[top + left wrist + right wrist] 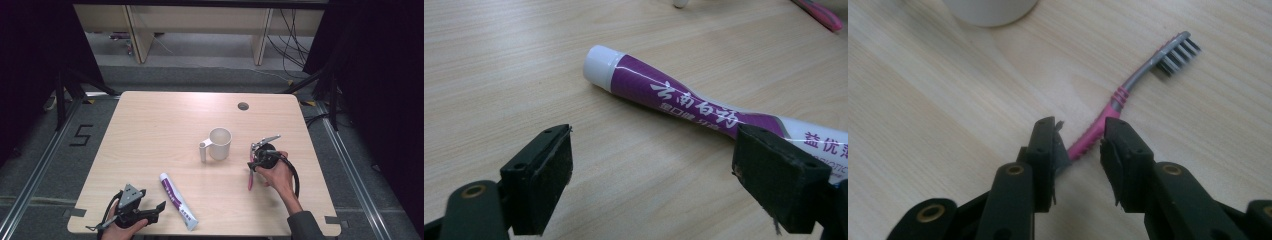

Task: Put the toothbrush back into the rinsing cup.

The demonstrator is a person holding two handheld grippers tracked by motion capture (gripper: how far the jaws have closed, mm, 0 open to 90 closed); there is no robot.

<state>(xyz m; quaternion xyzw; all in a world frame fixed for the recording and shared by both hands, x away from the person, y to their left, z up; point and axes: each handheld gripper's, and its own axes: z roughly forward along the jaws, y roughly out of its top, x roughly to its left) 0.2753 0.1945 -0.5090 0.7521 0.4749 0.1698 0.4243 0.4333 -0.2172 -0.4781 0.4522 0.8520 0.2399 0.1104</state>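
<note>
On the bench [150,125], right side, you're holding the right hand-held gripper [1082,145] low over the toothbrush [1143,75], jaws part open and straddling its pink handle; one jaw looks to be touching it, not clamped. Toothbrush is lying flat just beside the white mug [220,143], bristles pointing away from you. Near the front edge, you're keeping the left hand-held gripper [651,165] wide open, gripping nothing, with the purple toothpaste tube [674,100] lying flat just ahead of its jaws, cap on.
</note>
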